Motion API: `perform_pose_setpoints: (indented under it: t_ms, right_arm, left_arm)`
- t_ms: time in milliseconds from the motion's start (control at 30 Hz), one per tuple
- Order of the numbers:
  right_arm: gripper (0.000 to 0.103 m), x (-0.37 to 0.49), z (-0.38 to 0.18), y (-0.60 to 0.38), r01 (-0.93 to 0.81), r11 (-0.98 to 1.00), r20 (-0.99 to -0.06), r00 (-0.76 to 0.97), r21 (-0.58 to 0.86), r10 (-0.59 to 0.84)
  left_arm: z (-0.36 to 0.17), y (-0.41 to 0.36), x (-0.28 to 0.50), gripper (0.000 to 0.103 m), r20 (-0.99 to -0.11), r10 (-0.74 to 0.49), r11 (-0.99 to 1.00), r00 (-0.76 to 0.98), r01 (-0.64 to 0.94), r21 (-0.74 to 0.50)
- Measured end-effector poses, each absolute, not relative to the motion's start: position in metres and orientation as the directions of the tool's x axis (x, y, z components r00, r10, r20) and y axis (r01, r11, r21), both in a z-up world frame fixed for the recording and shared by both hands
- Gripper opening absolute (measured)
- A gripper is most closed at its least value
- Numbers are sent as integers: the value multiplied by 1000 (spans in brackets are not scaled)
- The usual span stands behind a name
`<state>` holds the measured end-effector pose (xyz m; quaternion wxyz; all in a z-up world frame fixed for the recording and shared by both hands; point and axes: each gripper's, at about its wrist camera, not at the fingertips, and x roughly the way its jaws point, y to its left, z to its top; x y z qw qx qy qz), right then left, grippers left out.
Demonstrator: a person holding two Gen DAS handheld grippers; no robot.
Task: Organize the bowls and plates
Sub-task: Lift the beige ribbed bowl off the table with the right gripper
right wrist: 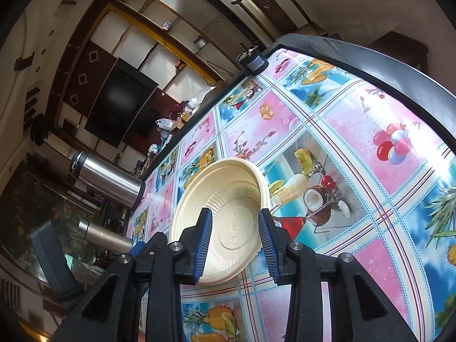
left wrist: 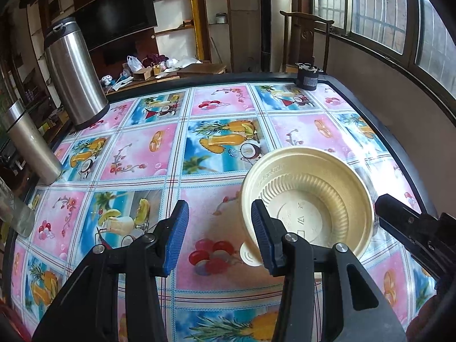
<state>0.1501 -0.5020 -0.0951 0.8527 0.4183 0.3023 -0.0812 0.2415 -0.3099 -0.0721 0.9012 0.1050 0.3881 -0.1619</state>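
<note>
A cream disposable bowl [left wrist: 313, 196] sits open side up on the fruit-print tablecloth [left wrist: 142, 154], right of centre. A small white round piece [left wrist: 248, 256] shows under its left edge. My left gripper [left wrist: 221, 236] is open, and its right finger [left wrist: 263, 236] overlaps the bowl's near-left rim; I cannot tell whether they touch. The right gripper's black finger [left wrist: 399, 219] reaches in just right of the bowl, apart from it. In the right wrist view the same bowl [right wrist: 228, 199] lies straight ahead of my open right gripper [right wrist: 236, 245], with nothing pinched between its blue pads [right wrist: 203, 245].
A tall steel thermos [left wrist: 74, 77] and a slimmer steel flask [left wrist: 31, 145] stand along the table's left edge. A small dark jar [left wrist: 306, 77] sits at the far right corner, with a wooden chair [left wrist: 307, 37] behind it. The table's dark rim [left wrist: 399, 148] runs close along the right.
</note>
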Motion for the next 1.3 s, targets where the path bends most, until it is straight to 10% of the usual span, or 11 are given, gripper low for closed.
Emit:
perform_pose_setpoints:
  t_ms: [1300]
  right_arm:
    - [44, 153, -102, -501, 412, 629, -597, 795, 660, 106]
  left_arm:
    - [-92, -314, 248, 44, -782, -217, 916, 584, 400, 45]
